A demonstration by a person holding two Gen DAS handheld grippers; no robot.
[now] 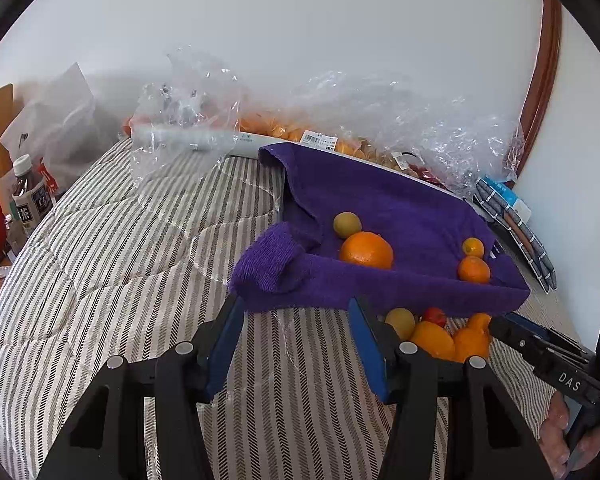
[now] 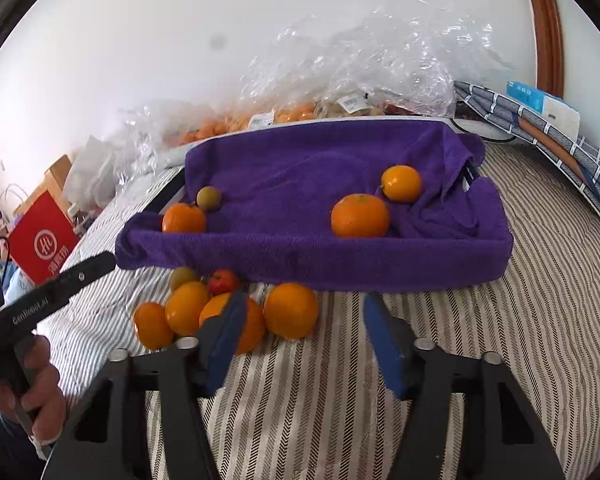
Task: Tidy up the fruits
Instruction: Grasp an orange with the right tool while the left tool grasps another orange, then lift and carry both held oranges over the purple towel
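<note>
path: striped bedding (image 2: 440, 320) open | obstacle: fruit pile (image 2: 220, 312) left

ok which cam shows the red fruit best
The right wrist view: the red fruit sits in plain sight at the back of the loose pile, before the purple tray. The left wrist view catches only a sliver behind the oranges.
</note>
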